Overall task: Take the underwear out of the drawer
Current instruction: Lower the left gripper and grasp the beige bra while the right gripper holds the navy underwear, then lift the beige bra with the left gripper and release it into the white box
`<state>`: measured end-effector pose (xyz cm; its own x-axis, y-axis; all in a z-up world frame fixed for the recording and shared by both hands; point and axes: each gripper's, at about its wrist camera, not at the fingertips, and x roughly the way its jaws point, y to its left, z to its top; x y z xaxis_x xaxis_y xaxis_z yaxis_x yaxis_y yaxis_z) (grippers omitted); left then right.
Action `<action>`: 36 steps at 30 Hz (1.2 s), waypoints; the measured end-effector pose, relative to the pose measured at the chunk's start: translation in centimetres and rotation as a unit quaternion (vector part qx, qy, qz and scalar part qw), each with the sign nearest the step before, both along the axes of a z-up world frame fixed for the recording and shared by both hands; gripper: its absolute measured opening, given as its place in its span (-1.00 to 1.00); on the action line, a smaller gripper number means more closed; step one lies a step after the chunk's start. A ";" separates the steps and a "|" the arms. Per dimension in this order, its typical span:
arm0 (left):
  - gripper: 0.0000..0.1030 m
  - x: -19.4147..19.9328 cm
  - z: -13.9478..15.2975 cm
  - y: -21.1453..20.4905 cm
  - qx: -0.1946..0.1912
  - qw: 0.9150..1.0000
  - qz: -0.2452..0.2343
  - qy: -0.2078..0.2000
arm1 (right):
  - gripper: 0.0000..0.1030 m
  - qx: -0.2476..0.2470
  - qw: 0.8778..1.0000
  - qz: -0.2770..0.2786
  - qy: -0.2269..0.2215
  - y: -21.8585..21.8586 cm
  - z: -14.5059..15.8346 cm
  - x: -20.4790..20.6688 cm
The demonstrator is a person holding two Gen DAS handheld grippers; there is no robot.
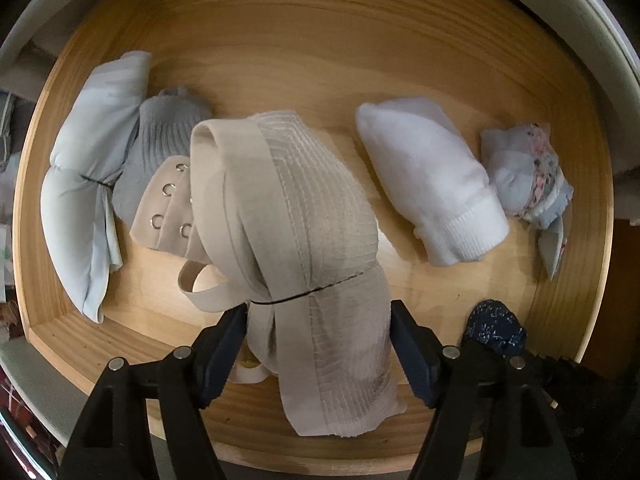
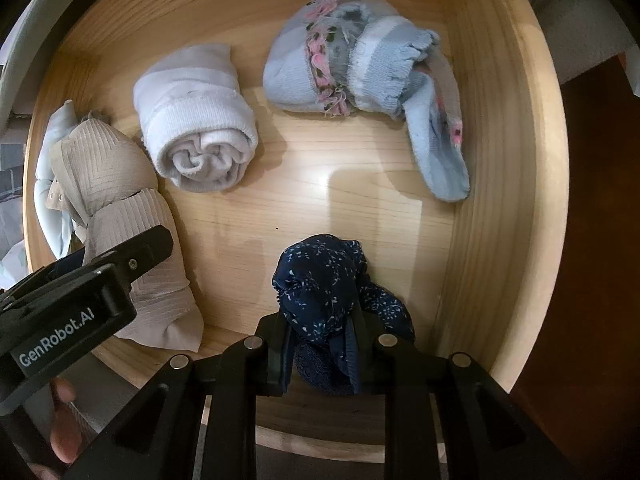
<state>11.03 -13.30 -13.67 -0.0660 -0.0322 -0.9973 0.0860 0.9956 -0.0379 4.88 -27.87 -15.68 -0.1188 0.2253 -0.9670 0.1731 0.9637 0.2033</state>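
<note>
In the wooden drawer [image 1: 320, 40], going left to right: a pale blue tied bundle [image 1: 86, 184] lies well to the left of the left hand-held gripper [image 1: 318, 344], with a grey ribbed roll [image 1: 160, 148] touching it. The beige bra bundle [image 1: 304, 240] sits directly between this gripper's fingers, which are spread about its near end with the pads [image 1: 224, 352] touching or just beside the cloth; whether they already squeeze it I cannot tell. Its long axis runs straight ahead from the gripper, the hook-and-eye end pointing away and leftward.

Ahead and to the right lie a white rolled sock [image 1: 436, 184] and a light blue floral sock [image 1: 528, 176], both apart from either gripper.

The right hand-held gripper [image 2: 320, 354] is pressed together on the navy patterned underwear [image 2: 324, 292], which stands up between its fingers, long axis pointing forward into the drawer. Each hand is nearest its own bundle, so the coming move is probably a pull up and back toward the drawer's front edge.
</note>
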 end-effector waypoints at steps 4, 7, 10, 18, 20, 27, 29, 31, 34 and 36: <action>0.24 -0.2 -0.4 -1.1 -0.001 1.000 -0.013 -0.007 | -0.61 -0.002 1.000 0.001 0.000 0.1 -0.1 0.1; 0.17 -0.5 -0.3 -1.3 -0.003 1.000 -0.020 -0.012 | -0.61 -0.001 1.000 -0.001 0.000 0.2 -0.1 0.1; 0.11 -0.7 0.0 -1.3 -0.007 1.000 -0.023 -0.014 | -0.60 0.001 1.000 -0.003 0.000 0.0 -0.2 0.2; 0.07 -1.7 2.9 -1.8 -0.021 0.998 -0.042 -0.035 | -0.60 -0.004 1.000 0.002 0.000 0.0 -0.3 0.3; 0.07 -2.2 4.1 -1.9 -0.020 0.997 -0.050 -0.046 | -0.60 -0.004 1.000 0.002 0.000 0.1 -0.3 0.3; 0.07 -3.7 7.4 -1.1 -0.020 0.993 -0.081 -0.086 | -0.60 -0.004 1.000 0.002 -0.001 0.2 -0.3 0.3; 0.07 -4.2 8.1 -1.1 -0.015 0.990 -0.095 -0.102 | -0.60 -0.005 1.000 0.003 -0.001 0.2 -0.3 0.3; 0.07 -4.7 8.8 -0.6 -0.010 0.987 -0.109 -0.117 | -0.60 -0.007 1.000 0.005 -0.001 0.3 -0.3 0.3; 0.07 -5.2 9.8 -0.5 -0.006 0.982 -0.125 -0.139 | -0.60 -0.010 1.000 0.007 0.000 0.4 -0.2 0.4; 0.07 -5.5 10.7 -0.2 -0.002 0.979 -0.135 -0.154 | -0.60 -0.012 1.000 0.008 0.000 0.6 -0.1 0.4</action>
